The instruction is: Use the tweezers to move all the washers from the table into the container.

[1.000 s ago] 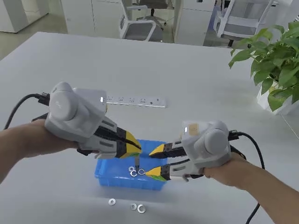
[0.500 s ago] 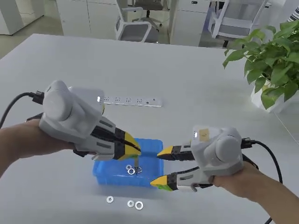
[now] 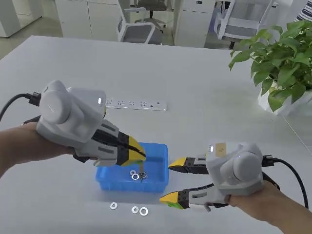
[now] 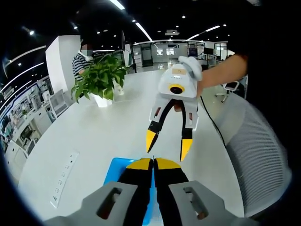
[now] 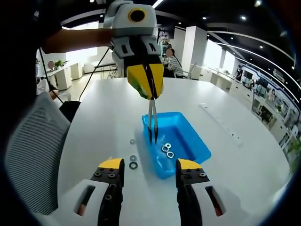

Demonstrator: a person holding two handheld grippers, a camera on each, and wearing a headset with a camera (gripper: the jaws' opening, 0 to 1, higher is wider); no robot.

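my L gripper [image 3: 138,152] clenched on tweezers [image 5: 153,120], tips over container [image 3: 157,150] | my R gripper [image 3: 170,181] released, clear of rim | 3 washers [image 3: 135,209] on open table [image 3: 219,97] | tip contact unclear

Head view looks down close; the gripper views face each other over the container [image 3: 122,184].

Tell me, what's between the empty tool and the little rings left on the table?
Nothing. There is just bare table between the right tool and the three loose washers, as the right gripper view shows.
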